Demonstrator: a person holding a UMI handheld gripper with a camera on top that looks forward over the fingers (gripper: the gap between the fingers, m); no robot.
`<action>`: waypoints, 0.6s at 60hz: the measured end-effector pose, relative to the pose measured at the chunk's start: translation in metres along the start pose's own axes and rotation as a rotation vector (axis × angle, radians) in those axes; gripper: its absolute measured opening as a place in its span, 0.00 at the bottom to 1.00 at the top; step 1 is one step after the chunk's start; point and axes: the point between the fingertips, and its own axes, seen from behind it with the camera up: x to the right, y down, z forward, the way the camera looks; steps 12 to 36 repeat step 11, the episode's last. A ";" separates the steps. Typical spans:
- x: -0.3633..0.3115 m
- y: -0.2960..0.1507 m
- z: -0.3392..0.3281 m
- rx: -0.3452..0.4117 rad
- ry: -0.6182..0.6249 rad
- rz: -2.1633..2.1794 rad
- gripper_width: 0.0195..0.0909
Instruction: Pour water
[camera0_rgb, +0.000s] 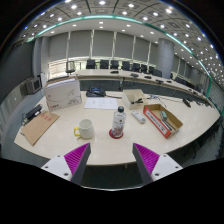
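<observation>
A large conference room fills the view, with a ceiling of small round lights, a row of windows along the far wall, and dark office chairs (112, 66) lined up beyond the furniture. Nearest is a pale rounded table (120, 145) that carries everything of interest. Toward its far left side stands a white box-like device (62, 94), and beside that lie some white papers (100, 101). On the near left part of the table a brown cardboard piece (40, 126) lies flat. On the right side sits an open cardboard box (162, 118) with reddish contents, and farther back there is another smaller cardboard carton (134, 97). Near the middle of the table, just ahead of the fingers, a clear plastic water bottle (118, 122) stands upright, with a label round it and a cap on top. Just to its left, apart from it, is a white mug (86, 129) whose handle points left. The gripper (111, 156) is held back from the table edge, its two fingers spread wide apart with nothing between them; the magenta pads (76, 155) show on the inner faces. Both bottle and mug rest on the table beyond the fingertips, untouched.
</observation>
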 end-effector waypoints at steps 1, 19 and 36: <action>0.002 0.000 0.000 0.002 0.006 -0.002 0.94; 0.003 -0.009 -0.008 0.023 0.032 -0.052 0.93; 0.003 -0.009 -0.008 0.023 0.032 -0.052 0.93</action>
